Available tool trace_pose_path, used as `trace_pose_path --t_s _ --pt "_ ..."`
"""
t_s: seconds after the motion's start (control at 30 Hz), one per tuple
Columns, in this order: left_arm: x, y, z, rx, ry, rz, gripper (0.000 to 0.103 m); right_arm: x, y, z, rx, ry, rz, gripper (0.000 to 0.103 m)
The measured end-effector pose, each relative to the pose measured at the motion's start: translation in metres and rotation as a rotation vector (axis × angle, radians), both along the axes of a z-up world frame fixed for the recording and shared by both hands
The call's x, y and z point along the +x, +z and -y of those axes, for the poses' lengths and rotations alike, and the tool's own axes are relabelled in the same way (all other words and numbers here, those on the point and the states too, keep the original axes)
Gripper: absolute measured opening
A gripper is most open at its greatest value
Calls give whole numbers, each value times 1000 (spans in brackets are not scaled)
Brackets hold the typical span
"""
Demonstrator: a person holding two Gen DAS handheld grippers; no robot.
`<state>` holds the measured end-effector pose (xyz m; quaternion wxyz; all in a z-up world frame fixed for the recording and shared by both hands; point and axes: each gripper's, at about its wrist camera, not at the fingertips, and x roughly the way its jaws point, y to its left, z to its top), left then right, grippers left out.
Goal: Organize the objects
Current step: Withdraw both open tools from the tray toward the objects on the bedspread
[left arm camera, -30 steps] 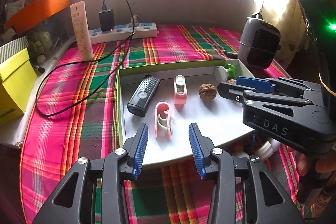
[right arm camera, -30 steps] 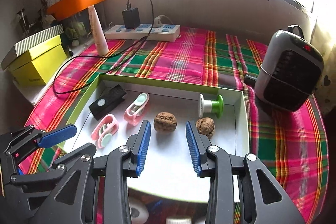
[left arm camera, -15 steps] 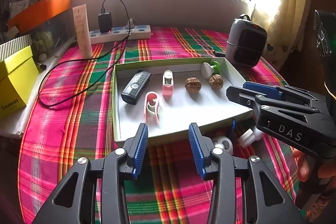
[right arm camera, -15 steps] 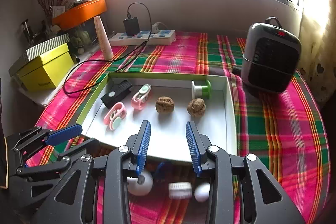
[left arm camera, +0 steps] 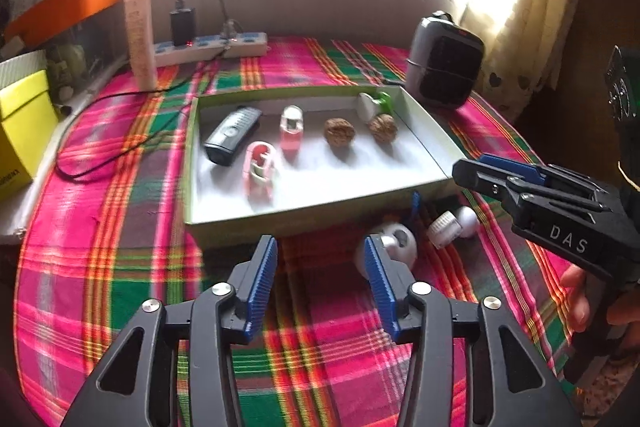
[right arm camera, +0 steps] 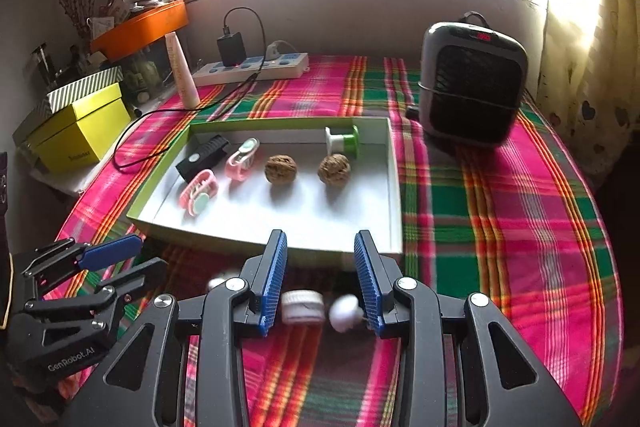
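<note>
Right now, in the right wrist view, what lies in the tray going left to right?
Black device → pink clip with the mint disc → second pink clip → left walnut → right walnut, with the green-and-white spool behind it.

Left wrist view: looks forward and down along own fingers, from near edge of table, facing window; tray (left arm camera: 320, 211) close ahead. Right wrist view: same tilt and heading, set further right, heater (right arm camera: 472, 87) nearer. Both share tray, plaid cloth (left arm camera: 120, 227), power strip (right arm camera: 256, 67), window wall. Each sees other gripper at frame edge.
</note>
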<state>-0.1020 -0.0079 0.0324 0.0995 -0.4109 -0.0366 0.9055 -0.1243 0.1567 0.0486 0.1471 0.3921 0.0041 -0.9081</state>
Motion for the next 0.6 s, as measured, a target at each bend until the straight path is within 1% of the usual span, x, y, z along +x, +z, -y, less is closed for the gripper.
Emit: trace_pose_path --t_s 0.13,0.33,0.4,0.43,0.6 --pt "-1 -7 -9 25 -40 22 48 4 -4 -11 -4 -18 7 36" --pt "-5 -15 -20 16 -68 50 50 8 -10 -26 -14 -48 26 37" --pt "-6 -17 -25 13 -82 54 51 10 -13 -30 -15 -51 33 50" --pt "-6 -18 -27 10 -85 56 52 10 -14 -31 -16 -50 35 54" --pt "-12 -21 -32 8 -94 71 52 14 -17 -34 -4 -44 38 54"
